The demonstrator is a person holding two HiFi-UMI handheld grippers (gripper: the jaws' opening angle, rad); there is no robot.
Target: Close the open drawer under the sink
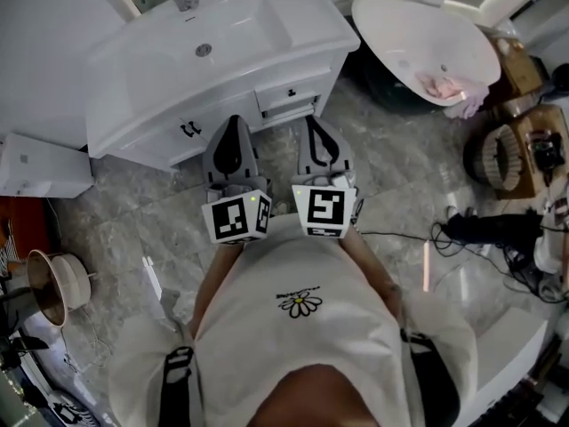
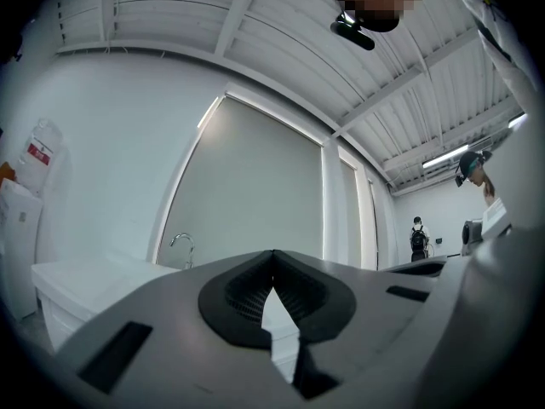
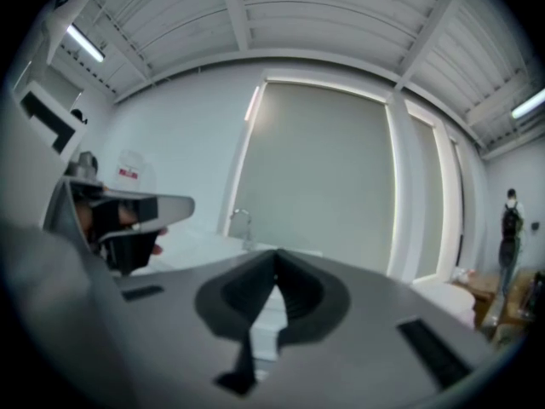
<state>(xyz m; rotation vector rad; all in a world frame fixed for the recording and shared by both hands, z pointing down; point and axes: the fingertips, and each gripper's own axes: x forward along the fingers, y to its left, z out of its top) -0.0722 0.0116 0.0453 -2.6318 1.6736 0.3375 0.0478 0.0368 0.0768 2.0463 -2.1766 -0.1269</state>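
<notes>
– Well, is the drawer in?
– Can't swear to it: it sits just under the sink, front about flush, a dark slit beneath. Pushed home, or a hair out. Left tool and right tool are both clamped shut, empty, well back from the sink.

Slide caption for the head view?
Left gripper and right gripper, both shut and empty, face the drawer under the sink.

Warehouse-like hall with bathroom fixtures: white sink vanity, marble floor, loose basin, ribbed ceiling.
</notes>
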